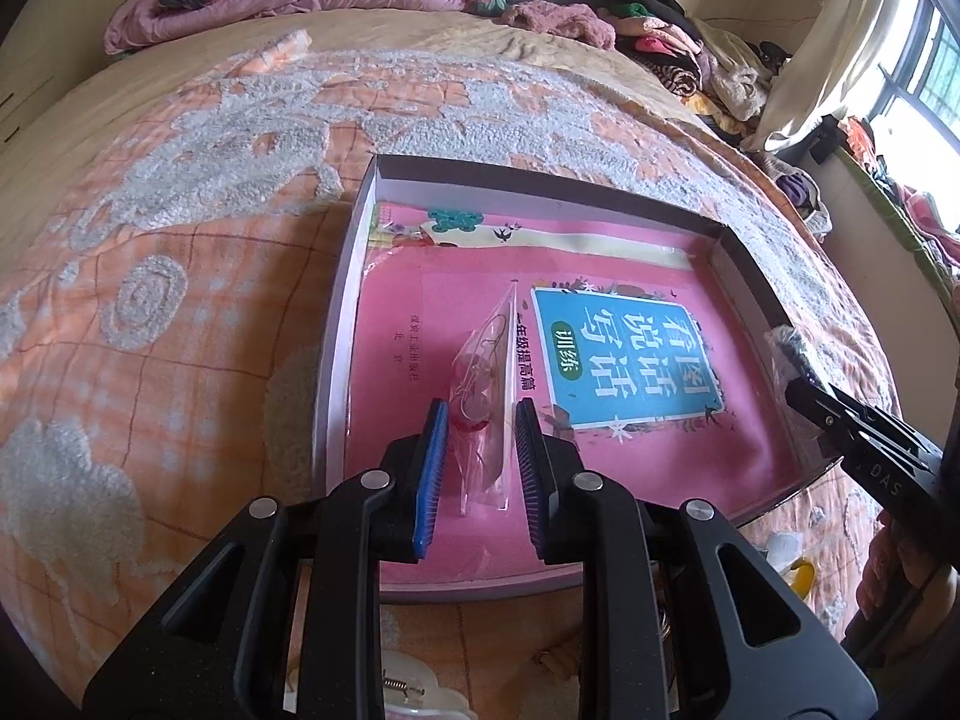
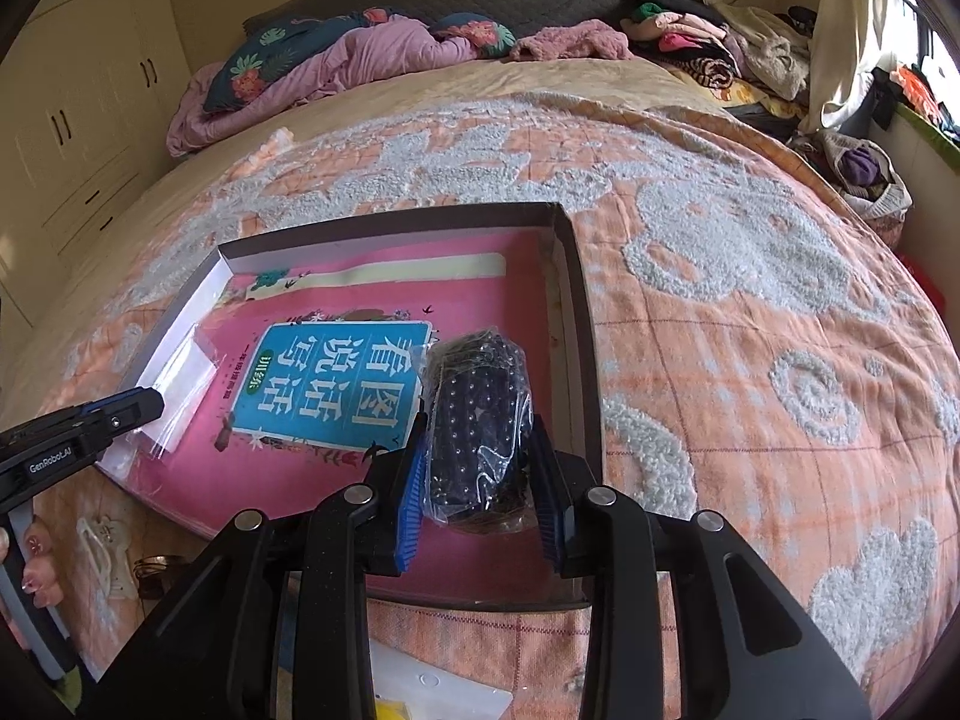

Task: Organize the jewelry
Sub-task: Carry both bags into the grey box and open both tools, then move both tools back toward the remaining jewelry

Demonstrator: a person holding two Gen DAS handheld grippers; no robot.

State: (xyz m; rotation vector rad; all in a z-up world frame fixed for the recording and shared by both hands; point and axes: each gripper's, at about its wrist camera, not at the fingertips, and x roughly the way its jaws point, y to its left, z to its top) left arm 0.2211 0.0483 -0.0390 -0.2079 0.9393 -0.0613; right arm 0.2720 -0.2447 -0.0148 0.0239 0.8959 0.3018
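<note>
The pink book (image 2: 336, 372) lying in the box bears a blue panel with the large characters 看图说话写话 and 训练 in a green oval. "GenRobot.AI" is printed on the left gripper (image 2: 150, 405); "DAS" on the right gripper (image 1: 795, 381).

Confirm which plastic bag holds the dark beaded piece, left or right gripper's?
The bag in the right hand-held gripper: the dark studded bundle. The left hand-held gripper holds a flat clear bag with red, thin pieces.
</note>
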